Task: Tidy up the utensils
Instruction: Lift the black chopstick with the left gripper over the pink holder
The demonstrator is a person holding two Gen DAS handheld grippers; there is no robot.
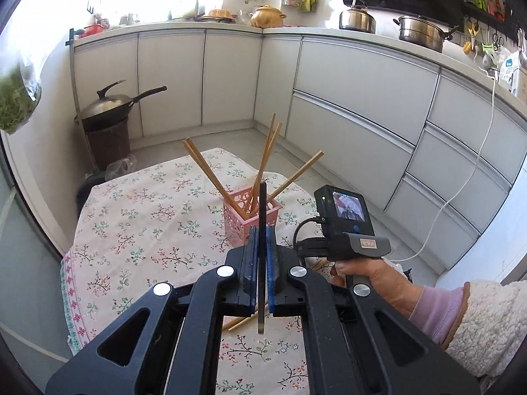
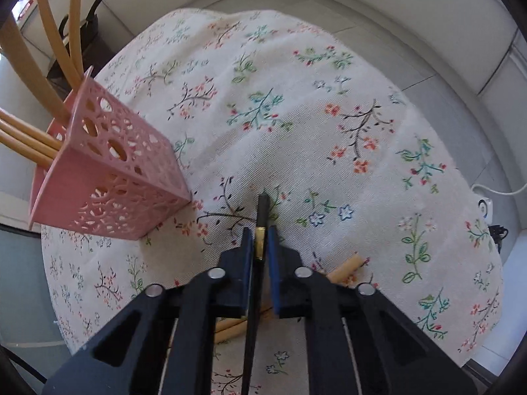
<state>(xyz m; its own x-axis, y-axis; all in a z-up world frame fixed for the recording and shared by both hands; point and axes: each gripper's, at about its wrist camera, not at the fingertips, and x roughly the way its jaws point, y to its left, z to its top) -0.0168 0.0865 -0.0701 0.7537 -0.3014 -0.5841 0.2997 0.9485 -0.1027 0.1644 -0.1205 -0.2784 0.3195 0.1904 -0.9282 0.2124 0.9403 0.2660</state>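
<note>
In the left wrist view my left gripper (image 1: 262, 232) is shut on a black chopstick (image 1: 262, 202) that stands upright above the flowered tablecloth (image 1: 148, 217). Just behind it stands a pink lattice basket (image 1: 235, 227) holding several wooden chopsticks (image 1: 204, 168) that fan outward. In the right wrist view my right gripper (image 2: 260, 240) points steeply down and is shut on a second black chopstick (image 2: 263, 207) with a gold band, its tip at the cloth. The pink basket (image 2: 108, 171) is to its left. Loose wooden chopsticks (image 2: 344, 271) lie on the cloth under this gripper.
A hand (image 1: 372, 273) in a fleece sleeve holds the right gripper's handle beside the basket. Grey cabinets (image 1: 362, 98) ring the room. A lidded wok (image 1: 108, 107) sits on a brown stand at left. A white cable (image 1: 461, 197) trails down to the floor at right.
</note>
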